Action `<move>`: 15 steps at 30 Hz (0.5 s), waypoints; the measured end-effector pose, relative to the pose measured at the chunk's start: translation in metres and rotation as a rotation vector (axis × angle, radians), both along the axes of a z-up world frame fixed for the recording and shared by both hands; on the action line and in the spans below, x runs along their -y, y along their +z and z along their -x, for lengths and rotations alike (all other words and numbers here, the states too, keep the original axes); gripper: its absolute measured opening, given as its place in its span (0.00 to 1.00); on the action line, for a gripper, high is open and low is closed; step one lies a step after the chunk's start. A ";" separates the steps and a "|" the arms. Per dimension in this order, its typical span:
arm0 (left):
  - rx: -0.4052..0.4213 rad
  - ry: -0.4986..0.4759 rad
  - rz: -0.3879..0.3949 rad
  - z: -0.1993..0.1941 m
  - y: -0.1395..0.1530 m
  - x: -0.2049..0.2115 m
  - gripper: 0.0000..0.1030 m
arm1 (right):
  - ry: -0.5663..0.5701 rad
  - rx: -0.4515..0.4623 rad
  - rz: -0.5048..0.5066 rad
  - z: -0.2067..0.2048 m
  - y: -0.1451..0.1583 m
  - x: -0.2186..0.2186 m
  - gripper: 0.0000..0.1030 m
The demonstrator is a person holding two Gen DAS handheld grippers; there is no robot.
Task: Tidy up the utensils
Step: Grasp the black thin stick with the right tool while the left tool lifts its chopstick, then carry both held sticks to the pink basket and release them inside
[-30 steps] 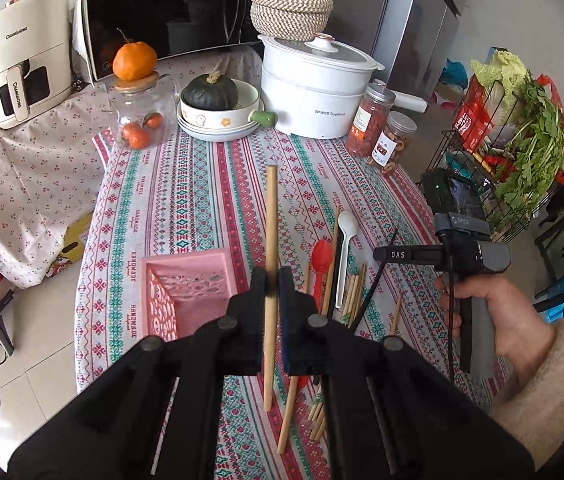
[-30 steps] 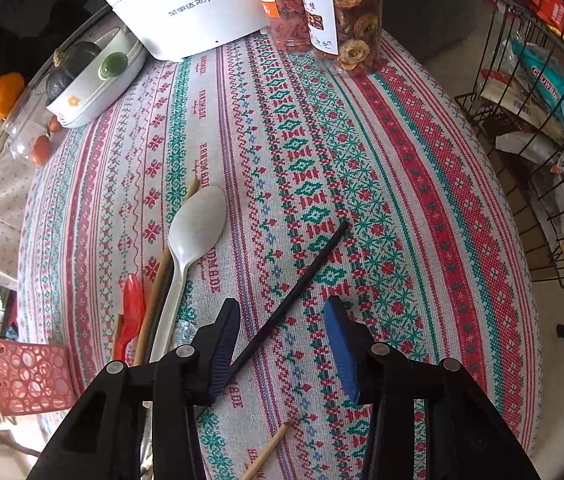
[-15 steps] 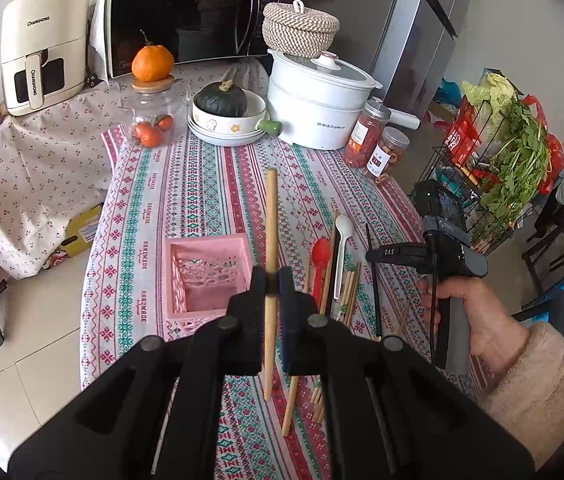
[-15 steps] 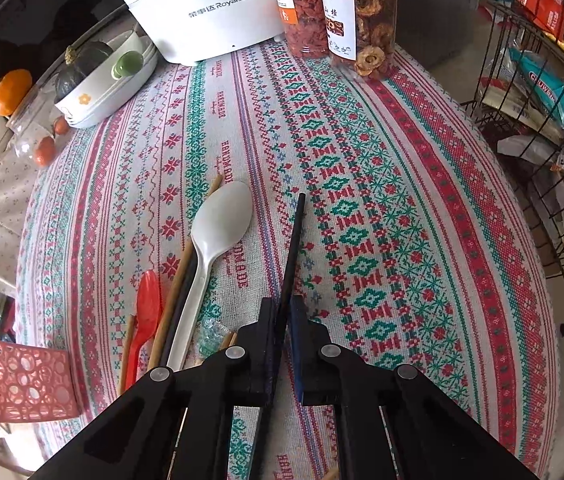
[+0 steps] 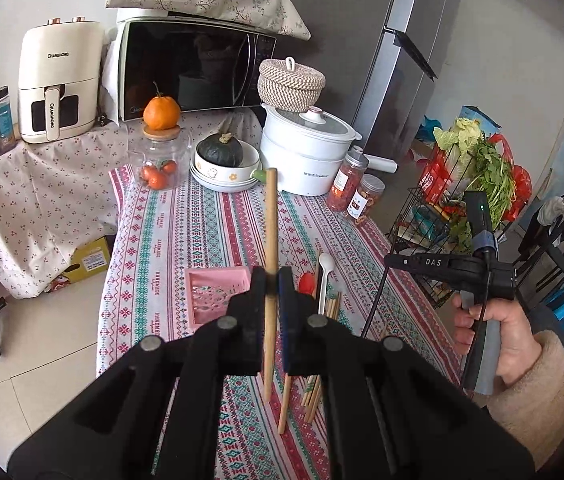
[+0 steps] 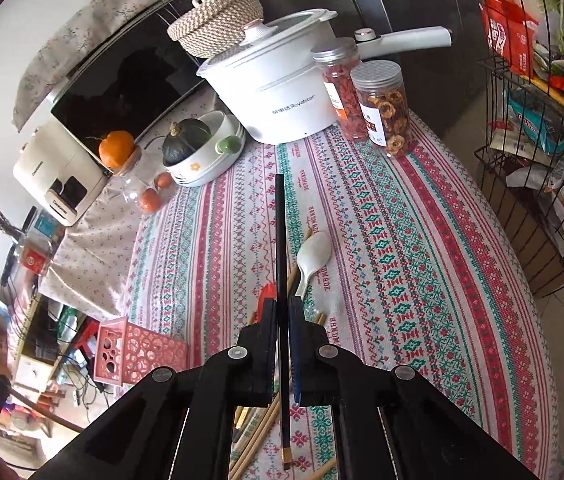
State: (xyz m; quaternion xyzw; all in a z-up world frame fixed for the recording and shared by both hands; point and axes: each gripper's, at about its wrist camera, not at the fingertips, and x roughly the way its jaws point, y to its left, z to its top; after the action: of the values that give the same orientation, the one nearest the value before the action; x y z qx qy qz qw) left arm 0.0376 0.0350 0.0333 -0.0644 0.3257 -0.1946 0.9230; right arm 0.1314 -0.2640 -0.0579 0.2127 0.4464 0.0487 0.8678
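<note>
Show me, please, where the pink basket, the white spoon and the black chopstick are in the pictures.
pink basket (image 5: pixel 218 294): left wrist view, its perforated inner wall.
white spoon (image 6: pixel 313 252): right wrist view, its bowl.
black chopstick (image 6: pixel 279 232): right wrist view, shaft above the gripper's jaws.

Two matte black handheld grippers: the left gripper (image 5: pixel 272 280) has angular arms studded with round grey pivot screws and a blue pad lining one finger; the right gripper (image 6: pixel 282 312) is built the same. Seen from the left wrist camera, the right gripper carries white "DAS" lettering, a grey handle, a thin black cable and a small green light. The hand (image 5: pixel 493 336) gripping it emerges from a fluffy beige fleece sleeve (image 5: pixel 537 396).
</note>
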 end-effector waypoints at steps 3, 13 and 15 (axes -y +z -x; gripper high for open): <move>0.033 0.021 0.032 0.004 0.009 -0.007 0.07 | 0.025 0.061 0.004 0.015 0.019 -0.010 0.06; 0.110 0.108 0.123 0.003 0.029 -0.036 0.07 | 0.109 0.251 0.035 0.037 0.085 -0.044 0.06; 0.126 0.135 0.141 0.000 0.031 -0.041 0.07 | 0.121 0.279 0.027 0.038 0.095 -0.049 0.06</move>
State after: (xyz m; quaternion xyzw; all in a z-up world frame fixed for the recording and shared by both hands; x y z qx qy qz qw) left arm 0.0376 0.0758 0.0648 -0.1386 0.2475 -0.1582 0.9458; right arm 0.0934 -0.2152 0.0371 0.1650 0.3342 0.1241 0.9196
